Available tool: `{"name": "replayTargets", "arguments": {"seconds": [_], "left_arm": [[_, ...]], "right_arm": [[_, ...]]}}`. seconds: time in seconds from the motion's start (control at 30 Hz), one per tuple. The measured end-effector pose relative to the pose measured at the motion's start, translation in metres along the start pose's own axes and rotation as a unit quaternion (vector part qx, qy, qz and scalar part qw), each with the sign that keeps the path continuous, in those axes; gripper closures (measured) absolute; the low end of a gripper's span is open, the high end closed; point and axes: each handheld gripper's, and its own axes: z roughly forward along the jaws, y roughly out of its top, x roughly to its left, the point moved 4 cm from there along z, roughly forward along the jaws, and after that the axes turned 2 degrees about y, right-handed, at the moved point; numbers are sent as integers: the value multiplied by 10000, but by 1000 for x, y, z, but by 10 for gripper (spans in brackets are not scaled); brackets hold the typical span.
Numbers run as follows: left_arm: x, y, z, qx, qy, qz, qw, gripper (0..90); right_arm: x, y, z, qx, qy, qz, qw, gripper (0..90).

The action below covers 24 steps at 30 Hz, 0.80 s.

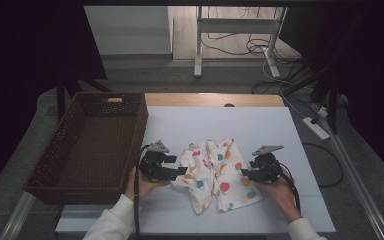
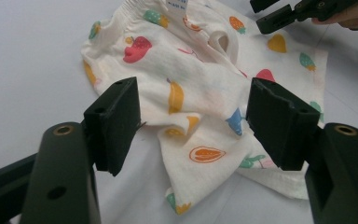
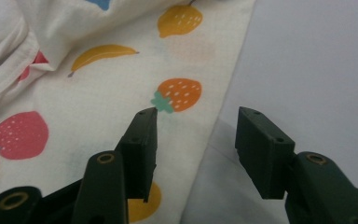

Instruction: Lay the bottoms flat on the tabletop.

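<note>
We record a crumpled cream cotton garment with a coloured fruit print point(image 1: 214, 172), lying on the white table top point(image 1: 280, 130). Our left gripper point(image 1: 177, 171) stands at its left edge, jaws parted, gripping nothing. Our right gripper point(image 1: 245, 173) straddles its right hem, jaws likewise parted; a dark brown woven basket point(image 1: 65, 145) sits at the far left.

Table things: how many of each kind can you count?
Fruit-print cloth: 1
Brown wicker basket: 1
Hand-held grippers: 2, the left gripper and the right gripper, both open beside the cloth
Total: 4
</note>
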Motion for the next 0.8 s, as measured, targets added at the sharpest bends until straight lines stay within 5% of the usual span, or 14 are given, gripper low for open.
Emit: {"name": "replayTargets", "arguments": {"seconds": [0.23,0.47,0.8], "left_arm": [[1,0,-2,-33,13,-2,10000,339],[1,0,-1,-14,6,10,10000,339],[1,0,-1,-13,-7,11,10000,339]], "right_arm": [[7,-2,3,121,-43,-129,9998,554],[15,-3,1,201,220,-229,9993,874],[12,-17,-14,267,164,-139,9994,887]]}}
